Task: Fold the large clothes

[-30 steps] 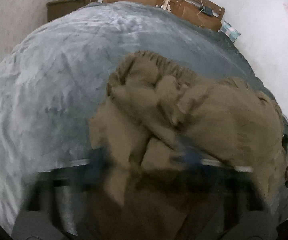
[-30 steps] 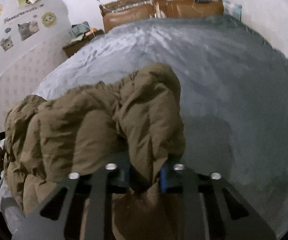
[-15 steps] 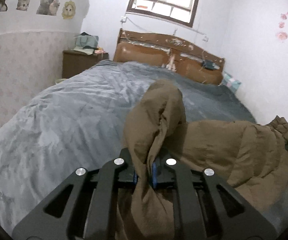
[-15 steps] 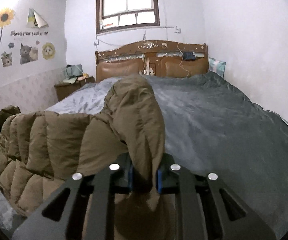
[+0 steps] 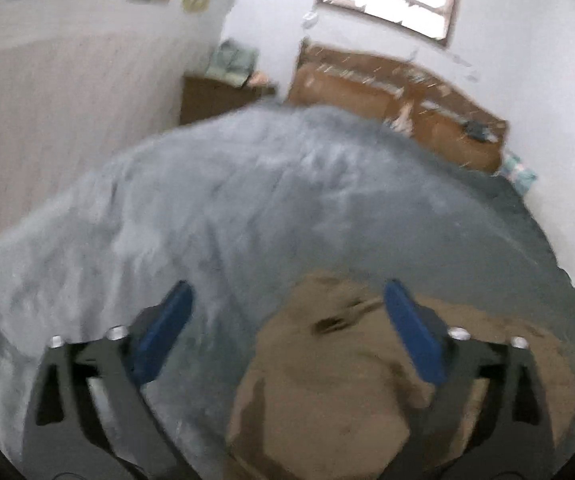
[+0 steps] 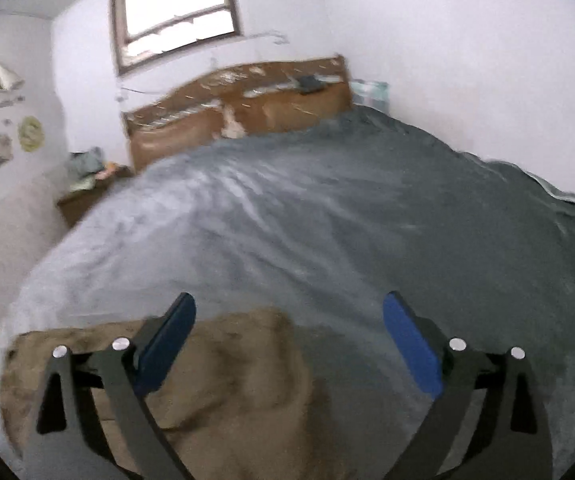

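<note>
Across a whitewashed bedroom with a wooden headboard (image 6: 239, 108), the bed (image 6: 327, 216) offers a soft grey blanket. Near its foot lies the brown padded jacket (image 5: 339, 392), bulky, light and slippery, best taken at hems. Left gripper (image 5: 287, 332) and right gripper (image 6: 289, 340) are opening, fingers released above it.

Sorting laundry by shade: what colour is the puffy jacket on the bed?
Olive-brown puffy jacket, plain; clearest in the right wrist view.

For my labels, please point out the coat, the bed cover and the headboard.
coat (image 5: 327, 380), left wrist view, middle of fabric
bed cover (image 6: 287, 220), right wrist view, bare middle
headboard (image 6: 191, 128), right wrist view, left panel
</note>
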Demonstrator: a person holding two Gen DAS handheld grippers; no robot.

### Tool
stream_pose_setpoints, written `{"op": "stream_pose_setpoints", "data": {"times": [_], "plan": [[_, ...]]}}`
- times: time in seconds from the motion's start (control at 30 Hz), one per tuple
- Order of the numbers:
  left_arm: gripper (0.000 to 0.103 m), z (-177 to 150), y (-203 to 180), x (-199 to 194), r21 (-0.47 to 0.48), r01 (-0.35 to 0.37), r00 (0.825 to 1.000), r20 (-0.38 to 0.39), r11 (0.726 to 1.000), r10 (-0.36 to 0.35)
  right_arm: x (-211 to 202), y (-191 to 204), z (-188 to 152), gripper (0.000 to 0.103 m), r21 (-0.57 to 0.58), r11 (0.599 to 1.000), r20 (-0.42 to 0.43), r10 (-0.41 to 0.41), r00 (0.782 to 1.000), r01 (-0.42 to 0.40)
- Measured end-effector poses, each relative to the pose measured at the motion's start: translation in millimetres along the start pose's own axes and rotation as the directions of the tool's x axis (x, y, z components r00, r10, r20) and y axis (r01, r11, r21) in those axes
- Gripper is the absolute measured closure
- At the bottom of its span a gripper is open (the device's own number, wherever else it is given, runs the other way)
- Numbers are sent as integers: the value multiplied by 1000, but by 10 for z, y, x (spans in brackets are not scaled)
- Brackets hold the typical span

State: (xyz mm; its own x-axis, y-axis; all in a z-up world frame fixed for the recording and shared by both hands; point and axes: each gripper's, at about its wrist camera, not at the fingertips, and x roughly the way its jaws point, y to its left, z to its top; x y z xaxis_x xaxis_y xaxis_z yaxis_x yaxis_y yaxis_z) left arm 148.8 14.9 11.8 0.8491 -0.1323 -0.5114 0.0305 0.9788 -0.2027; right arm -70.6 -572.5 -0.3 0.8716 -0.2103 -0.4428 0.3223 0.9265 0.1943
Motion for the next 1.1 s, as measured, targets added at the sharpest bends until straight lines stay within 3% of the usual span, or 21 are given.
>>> {"op": "stream_pose_setpoints", "data": {"times": [0.1, 0.17, 0.3, 0.43, 0.5, 0.6, 0.77, 0.9, 1.1], "plan": [[3, -124, -284, -243, 76, 30, 1000, -9, 997, -29, -153, 274, -105, 2, -26, 994, -38, 100, 994, -101], [3, -399, -523, -272, 96, 51, 997, -56, 994, -46, -203, 468, -314, 2, -51, 991, -61, 124, 990, -128], [3, -828, -851, -105, 193, 52, 993, -110, 980, -31, 10, 828, -701, 2, -113, 986, -107, 112, 988, -124], [3, -852, -988, 4, 248, 46, 998, -50, 968, -34, 370, 1046, -914, 2, -184, 977, -115, 92, 989, -112], [3, -814, -1060, 243, 281, 2, 999, -44, 960, 10, 582, 1108, -966, 2, -236, 964, -138, 92, 986, -123], [3, -865, -971, 726, 230, 17, 985, -169, 973, 23, 890, 1051, -979, 2, -187, 974, -137, 106, 985, -131], [3, -981, -868, 966, 225, 9, 991, -133, 974, 22, 1347, 1065, -1105, 2, -172, 974, -140, 122, 983, -145], [3, -1020, -800, 1102, 204, 4, 989, -148, 979, 27, 1632, 1076, -1117, 2, -157, 978, -200, 105, 974, -137], [3, -1005, -976, 1552, 223, -7, 983, -175, 975, 47, 1737, 1125, -1218, 2, -180, 978, -240, 56, 969, -101]]}}
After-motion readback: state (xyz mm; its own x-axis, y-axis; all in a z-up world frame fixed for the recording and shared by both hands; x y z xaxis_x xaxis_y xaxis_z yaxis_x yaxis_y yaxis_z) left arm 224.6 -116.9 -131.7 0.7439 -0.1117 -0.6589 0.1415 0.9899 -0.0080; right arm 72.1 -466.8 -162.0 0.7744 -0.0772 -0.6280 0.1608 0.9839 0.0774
